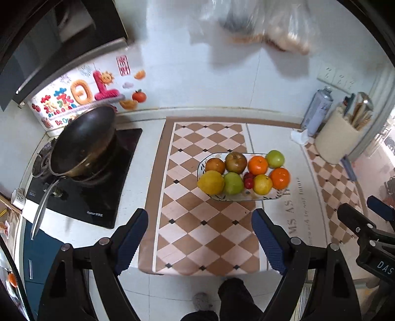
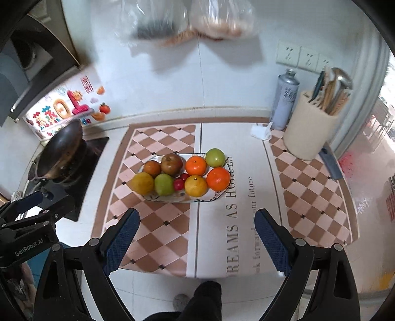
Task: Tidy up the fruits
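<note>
An oblong patterned plate [image 1: 269,196] [image 2: 217,196] sits on the checkered counter mat, full of fruit: two oranges [image 1: 279,177] [image 2: 218,178], green apples [image 1: 275,158] [image 2: 215,157], a brown apple [image 1: 235,162] [image 2: 172,163], yellow fruits [image 1: 210,182] [image 2: 142,183] and small red ones [image 1: 248,182] [image 2: 178,184]. My left gripper [image 1: 200,219] hovers open above the mat, short of the plate, with nothing between its fingers. My right gripper [image 2: 197,219] also stands open and empty, near the front edge; it shows beside the left one [image 1: 365,222].
A dark wok [image 1: 84,143] rests on the black cooktop [image 1: 81,197] at the left. A spray can [image 2: 285,102] and a beige utensil holder [image 2: 311,133] stand at the back right. Plastic bags [image 2: 187,19] hang on the tiled wall. A person's dark-clad leg [image 2: 205,296] is below.
</note>
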A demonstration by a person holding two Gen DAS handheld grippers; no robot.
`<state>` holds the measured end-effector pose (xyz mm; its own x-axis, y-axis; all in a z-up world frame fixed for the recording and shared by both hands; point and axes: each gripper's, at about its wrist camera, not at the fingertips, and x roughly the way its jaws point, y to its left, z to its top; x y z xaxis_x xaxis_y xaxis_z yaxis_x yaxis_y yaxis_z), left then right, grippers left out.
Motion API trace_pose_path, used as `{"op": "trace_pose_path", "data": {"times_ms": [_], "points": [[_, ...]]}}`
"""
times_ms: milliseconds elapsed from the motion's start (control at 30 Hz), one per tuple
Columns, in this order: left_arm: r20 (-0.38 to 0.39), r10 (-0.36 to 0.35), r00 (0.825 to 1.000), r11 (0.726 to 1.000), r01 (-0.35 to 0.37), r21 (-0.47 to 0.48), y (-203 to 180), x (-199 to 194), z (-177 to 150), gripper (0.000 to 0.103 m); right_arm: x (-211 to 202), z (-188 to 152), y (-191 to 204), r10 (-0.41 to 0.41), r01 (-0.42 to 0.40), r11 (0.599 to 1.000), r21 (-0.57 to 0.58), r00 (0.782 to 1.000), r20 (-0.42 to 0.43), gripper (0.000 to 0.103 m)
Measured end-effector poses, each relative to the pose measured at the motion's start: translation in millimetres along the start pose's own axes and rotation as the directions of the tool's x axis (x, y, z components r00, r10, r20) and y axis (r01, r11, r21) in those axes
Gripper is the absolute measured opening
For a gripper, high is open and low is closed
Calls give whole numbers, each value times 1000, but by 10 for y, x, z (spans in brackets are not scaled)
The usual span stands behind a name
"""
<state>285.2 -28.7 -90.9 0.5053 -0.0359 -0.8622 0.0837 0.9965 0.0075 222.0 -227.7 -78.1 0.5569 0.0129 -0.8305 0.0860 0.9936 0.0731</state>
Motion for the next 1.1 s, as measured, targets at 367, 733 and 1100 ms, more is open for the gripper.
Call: {"op": "trace_pose_path", "data": {"times_ms": [367,733,1100], "points": [[126,-26,992,1000,24,12,-50,-915,-397,86,-1038,-448,26,17,-18,1000,6,994,111,96],[180,-32,983,999,30,13,-188,-1406,-665,86,-1668,-681,-13,20,-13,999,-41,984,176,96],[205,-24,978,1000,27,-14,-168,-1600,-768,86,-1792,-758,-40,51,-44,998,-42,982,183,96]]}}
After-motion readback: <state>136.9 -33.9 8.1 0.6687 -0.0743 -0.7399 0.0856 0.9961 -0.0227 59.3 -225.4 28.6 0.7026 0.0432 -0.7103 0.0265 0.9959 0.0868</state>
